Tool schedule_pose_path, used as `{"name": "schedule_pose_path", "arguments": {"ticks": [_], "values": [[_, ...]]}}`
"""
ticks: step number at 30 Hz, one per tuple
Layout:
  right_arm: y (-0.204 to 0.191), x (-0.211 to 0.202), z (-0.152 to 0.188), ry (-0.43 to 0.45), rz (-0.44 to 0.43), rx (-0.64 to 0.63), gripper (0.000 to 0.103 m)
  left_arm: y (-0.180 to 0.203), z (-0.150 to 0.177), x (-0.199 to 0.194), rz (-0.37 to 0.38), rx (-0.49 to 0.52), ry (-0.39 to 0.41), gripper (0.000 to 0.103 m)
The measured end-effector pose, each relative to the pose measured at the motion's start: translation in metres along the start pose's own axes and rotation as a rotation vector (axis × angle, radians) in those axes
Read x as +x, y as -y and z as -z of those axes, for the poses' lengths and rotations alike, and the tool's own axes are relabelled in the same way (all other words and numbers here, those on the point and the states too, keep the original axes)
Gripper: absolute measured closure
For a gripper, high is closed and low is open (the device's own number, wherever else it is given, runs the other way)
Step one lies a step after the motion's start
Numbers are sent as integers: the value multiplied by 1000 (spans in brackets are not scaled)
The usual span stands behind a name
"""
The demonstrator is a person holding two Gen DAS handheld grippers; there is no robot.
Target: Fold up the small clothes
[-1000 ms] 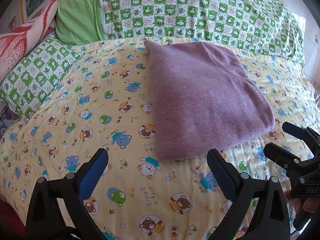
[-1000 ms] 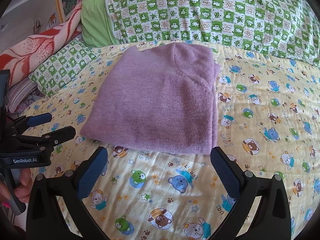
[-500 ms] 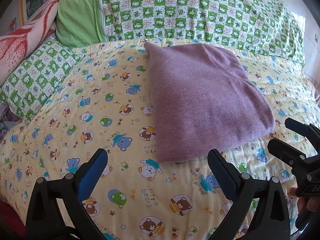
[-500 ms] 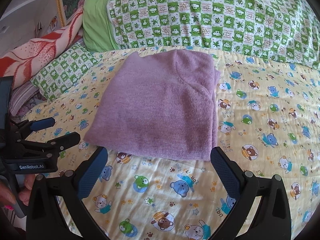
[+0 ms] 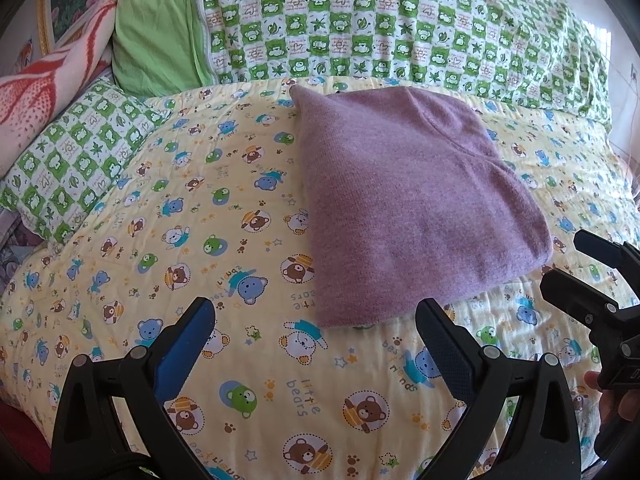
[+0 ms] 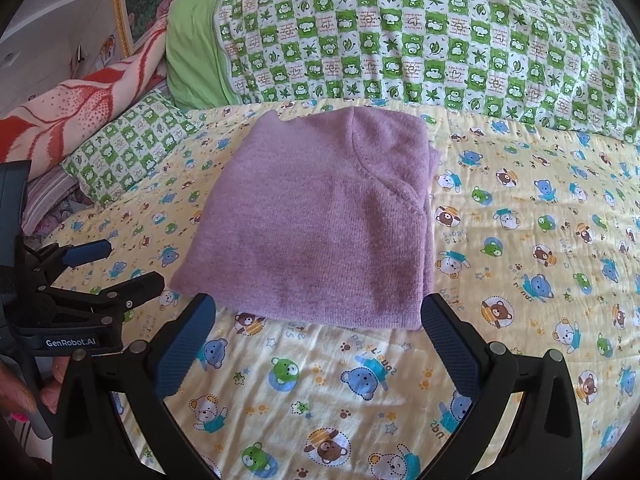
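A purple knit garment (image 5: 412, 204) (image 6: 320, 220) lies folded into a flat rectangle on the yellow bear-print bedsheet (image 5: 200, 216) (image 6: 540, 240). My left gripper (image 5: 316, 320) hangs open above the sheet, just short of the garment's near left corner, holding nothing. In the right wrist view my right gripper (image 6: 318, 316) stands open with nothing between its fingers, just in front of the garment's near edge. Each gripper shows in the other's view: the right gripper (image 5: 576, 264) at the right edge, the left gripper (image 6: 132, 266) at the left, each with a hand below.
A green checked quilt (image 5: 400, 28) (image 6: 440, 48) is piled along the back of the bed. A matching checked pillow (image 5: 76, 156) (image 6: 128, 148) and a red-and-white blanket (image 5: 44, 92) (image 6: 80, 104) lie at the left. Bare sheet stretches to the right of the garment.
Both grippers have drawn back slightly from the folded garment, which now sits a little farther off in both views. The garment itself has not moved.
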State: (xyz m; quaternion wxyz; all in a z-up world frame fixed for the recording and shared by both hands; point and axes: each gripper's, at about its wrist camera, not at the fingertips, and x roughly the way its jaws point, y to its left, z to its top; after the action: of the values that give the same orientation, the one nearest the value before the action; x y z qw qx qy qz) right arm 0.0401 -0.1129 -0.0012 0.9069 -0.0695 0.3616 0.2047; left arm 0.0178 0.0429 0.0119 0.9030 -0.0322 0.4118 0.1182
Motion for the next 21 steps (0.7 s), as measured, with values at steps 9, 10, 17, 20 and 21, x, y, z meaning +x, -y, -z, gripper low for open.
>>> {"name": "schedule_pose_path", "arguments": {"ticks": [9,10,17,20,21], "values": [[2,1,-2,0,-2,1,1,-1,0,1,-2,0,-4,2],[2,1,-2,1,-3,1,1,-1,-1,1,-2,0,-4,2],[1,0,-4,8,-4,2,1,-1,-1,1,-2,0,-3,2],[1,0,-5,8,-4,2,1,-1,-1,0,-5,0,-4,2],[1,0,-5,8,-3,1,1,-1,-1,0,-5,0,-4,2]]}}
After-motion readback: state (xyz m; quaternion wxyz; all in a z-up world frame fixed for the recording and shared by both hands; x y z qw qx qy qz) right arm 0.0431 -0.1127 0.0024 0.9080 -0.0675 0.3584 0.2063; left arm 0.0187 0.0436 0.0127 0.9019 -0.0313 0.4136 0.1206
